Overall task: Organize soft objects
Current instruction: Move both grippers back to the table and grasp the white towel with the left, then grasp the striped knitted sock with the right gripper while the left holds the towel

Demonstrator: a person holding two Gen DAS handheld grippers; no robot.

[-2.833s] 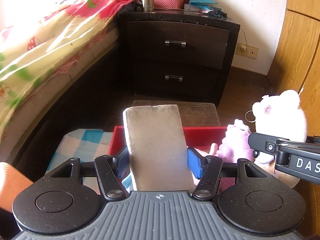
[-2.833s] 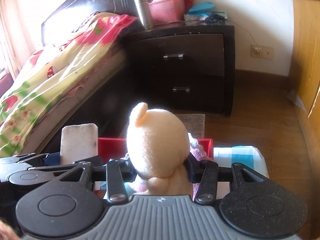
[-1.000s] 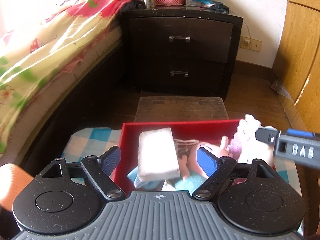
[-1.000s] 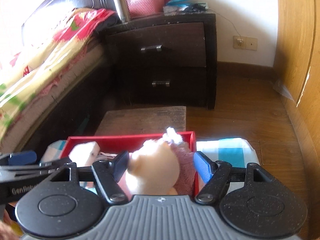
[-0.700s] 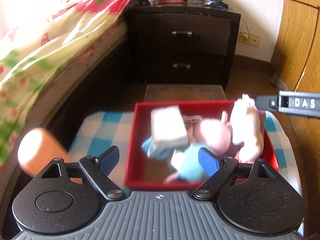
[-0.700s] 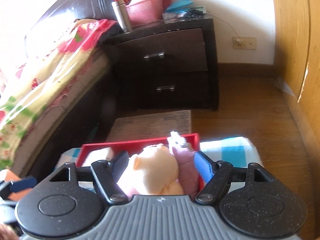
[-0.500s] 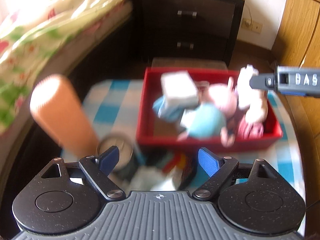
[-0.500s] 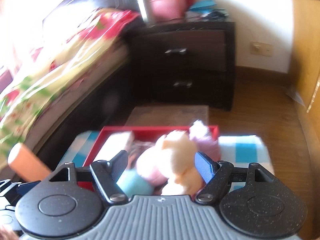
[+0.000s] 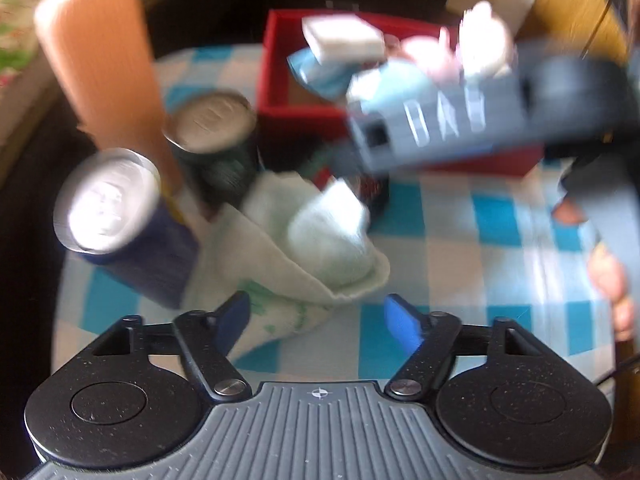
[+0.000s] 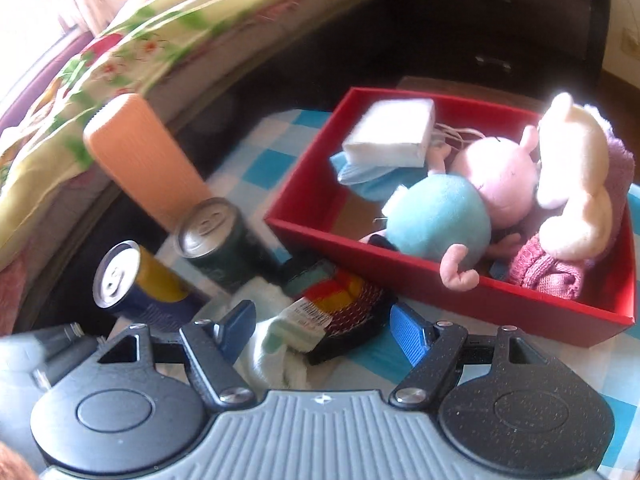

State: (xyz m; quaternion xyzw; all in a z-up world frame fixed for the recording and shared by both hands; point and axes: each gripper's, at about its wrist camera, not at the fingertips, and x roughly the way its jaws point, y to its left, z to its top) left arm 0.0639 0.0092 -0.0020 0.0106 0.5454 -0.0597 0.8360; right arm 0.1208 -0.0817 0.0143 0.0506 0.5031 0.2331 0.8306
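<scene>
Moved: both grippers emptied since earlier; white sponge [image 10: 390, 132] and cream plush bear [image 10: 572, 184] now lying in red box [image 10: 460, 280].
Left gripper [image 9: 316, 318]: spread wide, holding nothing, low over pale green towel [image 9: 316, 240].
Right gripper [image 10: 322, 330]: spread wide, empty, above towel and dark rainbow-patterned cloth [image 10: 344, 304].
Box contents: also pink pig plush [image 10: 500, 176], blue plush.
Left out: two cans [image 10: 216, 240], orange cylinder, beside box on checked cloth.
Judgement: towel and patterned cloth probably next.

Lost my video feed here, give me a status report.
Left gripper and right gripper open, empty. Plush toys and sponge in red box. White cloth still out, cans beside it.
</scene>
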